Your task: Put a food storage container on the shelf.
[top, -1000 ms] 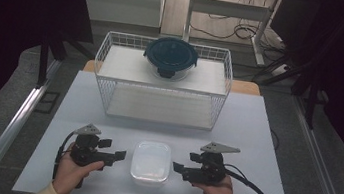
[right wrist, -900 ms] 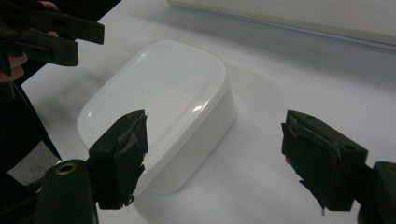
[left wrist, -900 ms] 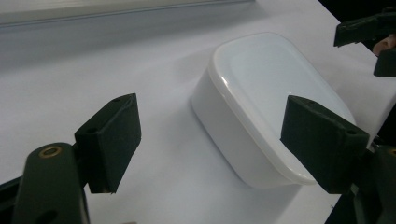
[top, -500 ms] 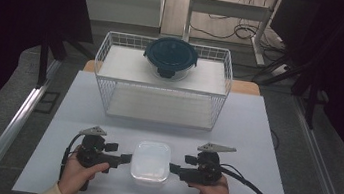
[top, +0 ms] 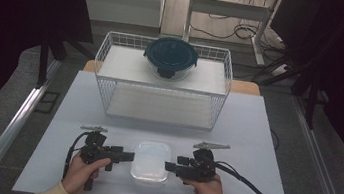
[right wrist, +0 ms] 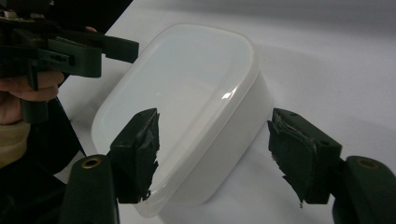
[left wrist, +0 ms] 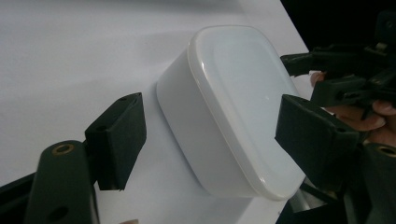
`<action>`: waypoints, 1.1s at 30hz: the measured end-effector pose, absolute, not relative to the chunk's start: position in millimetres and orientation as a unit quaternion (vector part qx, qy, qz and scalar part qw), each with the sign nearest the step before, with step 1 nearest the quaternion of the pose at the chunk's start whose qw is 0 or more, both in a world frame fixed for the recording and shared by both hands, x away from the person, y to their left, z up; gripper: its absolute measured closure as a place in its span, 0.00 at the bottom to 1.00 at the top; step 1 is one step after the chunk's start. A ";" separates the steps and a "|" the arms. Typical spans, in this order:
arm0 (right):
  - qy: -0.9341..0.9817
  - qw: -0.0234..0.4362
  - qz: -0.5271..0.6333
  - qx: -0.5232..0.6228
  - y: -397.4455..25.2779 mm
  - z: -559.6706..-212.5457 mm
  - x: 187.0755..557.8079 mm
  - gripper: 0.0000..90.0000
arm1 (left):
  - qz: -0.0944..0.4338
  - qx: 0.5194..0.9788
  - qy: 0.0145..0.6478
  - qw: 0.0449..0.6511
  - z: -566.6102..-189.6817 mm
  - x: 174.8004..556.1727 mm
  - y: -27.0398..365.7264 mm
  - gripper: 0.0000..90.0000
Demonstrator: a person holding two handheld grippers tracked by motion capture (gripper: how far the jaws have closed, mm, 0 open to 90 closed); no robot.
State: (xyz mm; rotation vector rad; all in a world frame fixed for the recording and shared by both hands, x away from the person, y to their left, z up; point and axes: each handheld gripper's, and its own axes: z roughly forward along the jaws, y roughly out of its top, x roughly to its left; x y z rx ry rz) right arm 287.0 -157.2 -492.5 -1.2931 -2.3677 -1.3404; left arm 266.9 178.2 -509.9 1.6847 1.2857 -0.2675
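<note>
A white lidded plastic box (top: 151,161) sits on the white table near its front edge. My left gripper (top: 126,156) is at the box's left side, open, and the box's left wall (left wrist: 205,135) stands between its jaws. My right gripper (top: 171,167) is at the box's right side, also open, with the box's long edge (right wrist: 219,126) between its jaws. In the left gripper view the box (left wrist: 238,107) lies close ahead, and the right gripper (left wrist: 345,74) shows beyond it. In the right gripper view the left gripper (right wrist: 70,51) shows beyond the box.
A white wire basket (top: 109,99) stands at the back middle of the table. A round glass container with a dark blue lid (top: 170,58) rests on its top shelf. Cables trail from both grippers toward the table's front corners.
Both grippers have moved inward toward the white box, from about a hand's width away to right beside its two sides. The box has not moved.
</note>
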 end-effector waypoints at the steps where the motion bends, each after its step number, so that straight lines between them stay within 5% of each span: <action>1: -0.783 0.067 -0.444 -0.431 -156.8 -493.3 287.9 0.39 | -0.119 0.688 0.528 0.484 -511.5 268.3 177.6 0.28; 8: -0.774 0.086 -0.445 -0.441 -154.6 -497.8 291.7 0.43 | -0.171 0.670 0.525 0.496 -520.8 274.3 178.4 0.36; 33: -0.735 0.151 -0.464 -0.471 -161.0 -498.3 291.1 0.77 | -0.179 0.666 0.522 0.501 -516.7 261.6 173.7 0.76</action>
